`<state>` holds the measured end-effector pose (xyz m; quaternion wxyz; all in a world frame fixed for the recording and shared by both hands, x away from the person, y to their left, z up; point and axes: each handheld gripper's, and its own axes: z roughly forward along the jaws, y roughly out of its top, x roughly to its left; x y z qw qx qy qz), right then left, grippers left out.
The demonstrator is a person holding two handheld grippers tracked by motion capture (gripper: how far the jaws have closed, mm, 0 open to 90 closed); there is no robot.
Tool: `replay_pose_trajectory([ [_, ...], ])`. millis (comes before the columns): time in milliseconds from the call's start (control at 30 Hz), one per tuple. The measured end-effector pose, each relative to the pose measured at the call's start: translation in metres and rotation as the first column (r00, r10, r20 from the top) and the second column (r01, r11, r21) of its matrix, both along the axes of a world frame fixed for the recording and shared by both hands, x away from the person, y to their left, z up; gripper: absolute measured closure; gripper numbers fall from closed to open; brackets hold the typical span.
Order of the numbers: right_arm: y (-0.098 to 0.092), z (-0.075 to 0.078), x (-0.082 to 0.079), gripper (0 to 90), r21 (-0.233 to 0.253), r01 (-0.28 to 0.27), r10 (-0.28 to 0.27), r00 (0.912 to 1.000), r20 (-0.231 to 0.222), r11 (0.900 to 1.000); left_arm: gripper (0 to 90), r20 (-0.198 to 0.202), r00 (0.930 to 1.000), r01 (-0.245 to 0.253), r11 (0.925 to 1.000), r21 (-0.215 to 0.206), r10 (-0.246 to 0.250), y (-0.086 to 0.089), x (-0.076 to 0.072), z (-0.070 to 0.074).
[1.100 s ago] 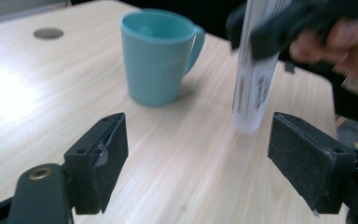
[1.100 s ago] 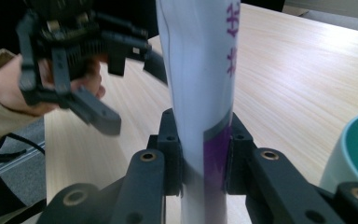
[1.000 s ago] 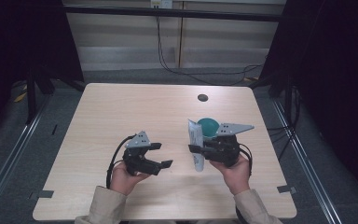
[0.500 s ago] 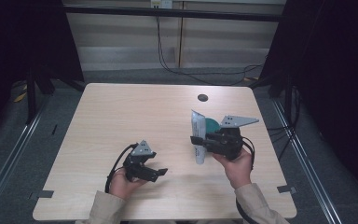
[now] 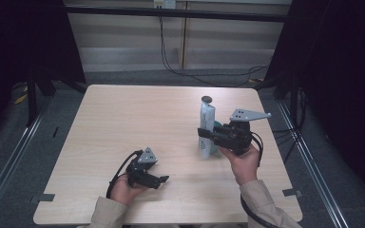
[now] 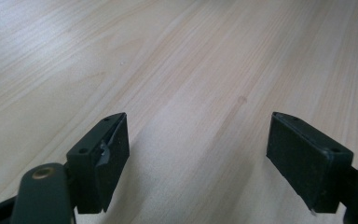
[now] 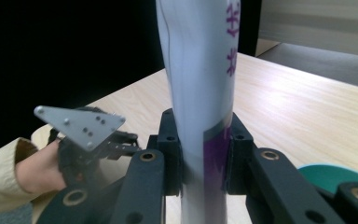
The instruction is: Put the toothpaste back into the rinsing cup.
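My right gripper (image 5: 204, 136) is shut on a white tube (image 5: 207, 122) with purple lettering and holds it nearly upright at the table's right middle. In the right gripper view the jaws (image 7: 203, 128) clamp the tube (image 7: 198, 70) from both sides low on its body. A teal round object (image 5: 213, 147) lies on the table just behind the tube's lower end, and its edge (image 7: 331, 175) also peeks out beside the right jaw. My left gripper (image 5: 163, 179) rests open near the front edge, its jaws (image 6: 198, 154) wide apart over bare wood.
The light wooden table (image 5: 138, 118) has a small dark round hole (image 5: 207, 99) at the far middle. Dark curtains and metal rails flank it on both sides, and cables trail behind. The left gripper's grey plate (image 7: 81, 123) is in the right gripper view.
The right gripper has carried the tube away from the person and stood it more upright. The left gripper has drawn back toward the front edge.
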<state>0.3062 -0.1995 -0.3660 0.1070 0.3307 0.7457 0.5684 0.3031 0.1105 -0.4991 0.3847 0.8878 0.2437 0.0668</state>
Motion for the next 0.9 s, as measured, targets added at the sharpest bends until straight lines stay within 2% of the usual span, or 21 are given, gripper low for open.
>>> replay_pose_trajectory([
  [200,-0.003,0.003,0.004,73.4,0.006,0.023,-0.023,0.9997,0.011,1.000,20.7,-0.004,1.0000,-0.008,1.0000,0.005,0.008,0.001,0.000,-0.001],
  [267,-0.003,0.004,0.006,73.5,0.011,0.026,-0.026,0.9995,0.016,1.000,20.5,0.007,1.0000,-0.001,0.9998,0.022,0.001,0.001,0.000,-0.002],
  [367,-0.003,0.006,0.008,73.4,0.003,0.036,-0.037,0.9990,0.024,0.999,20.0,0.003,1.0000,-0.001,0.9997,0.026,0.000,0.001,0.000,-0.003],
  [567,-0.006,0.010,0.013,73.4,0.001,0.059,-0.059,0.9974,0.042,0.998,19.6,0.011,0.9999,-0.005,0.9997,0.024,0.004,0.002,-0.002,-0.005],
  [700,-0.008,0.011,0.017,73.4,0.003,0.078,-0.079,0.9959,0.045,0.997,19.1,0.033,0.9995,0.005,0.9997,0.024,-0.006,0.003,-0.004,-0.007],
  [900,-0.010,0.013,0.022,73.4,0.015,0.101,-0.102,0.9930,0.061,0.995,17.2,0.043,0.9991,0.006,1.0000,0.006,-0.006,0.005,-0.005,-0.009],
])
